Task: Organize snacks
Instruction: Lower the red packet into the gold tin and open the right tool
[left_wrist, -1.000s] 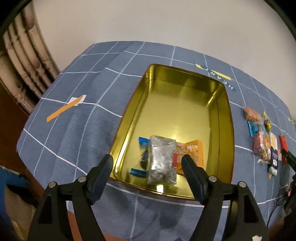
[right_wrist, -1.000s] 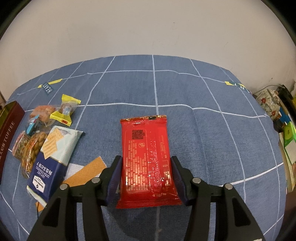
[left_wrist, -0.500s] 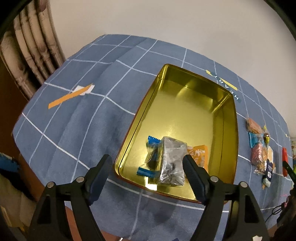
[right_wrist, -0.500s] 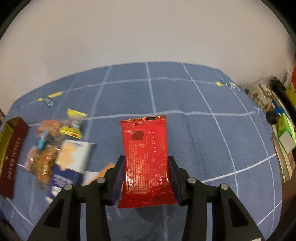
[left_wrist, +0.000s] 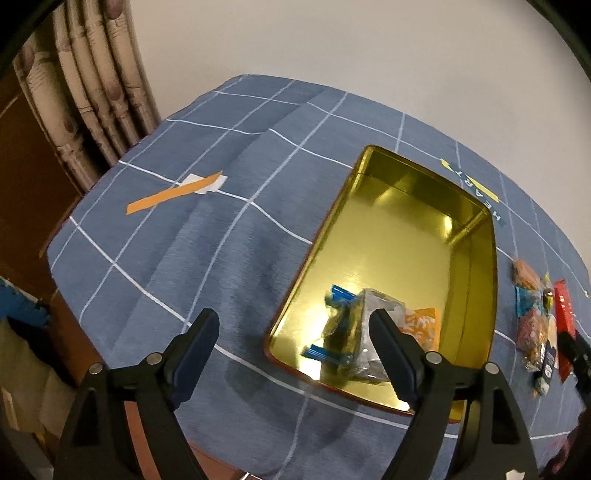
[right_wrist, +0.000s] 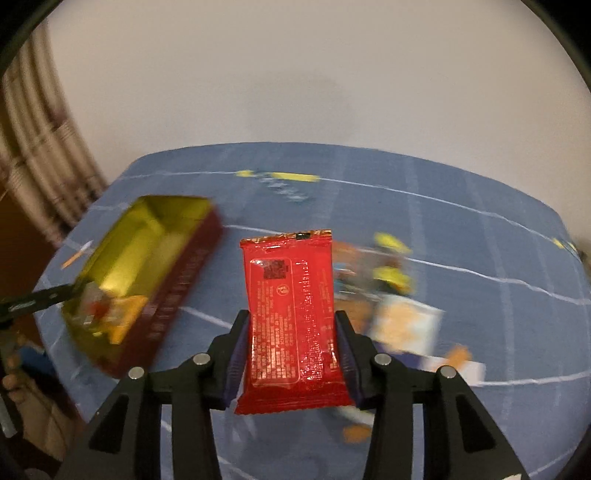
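A gold tin (left_wrist: 476, 258) with dark red outer walls lies open on the blue checked tablecloth. Inside its near end lie a silver packet (left_wrist: 373, 314), blue-wrapped sweets (left_wrist: 341, 295) and an orange packet (left_wrist: 423, 325). My left gripper (left_wrist: 295, 350) hangs above the tin's near left corner, its jaws opening, nothing between them. My right gripper (right_wrist: 291, 354) is shut on a red snack packet (right_wrist: 291, 314), held in the air over the cloth. The tin (right_wrist: 184, 273) lies to its left in the blurred right wrist view. The red packet (left_wrist: 564, 314) also shows at the left wrist view's right edge.
Several loose snacks (left_wrist: 533, 328) lie on the cloth right of the tin, blurred behind the red packet (right_wrist: 391, 284). An orange tape strip (left_wrist: 173, 194) sits at the far left of the cloth. A curtain (left_wrist: 92, 92) and the table's left edge bound that side.
My right gripper closed on the red packet, lifted it off the cloth and swung left towards the tin. My left gripper drifted left off the tin's contents, rolled, and spread its jaws wider.
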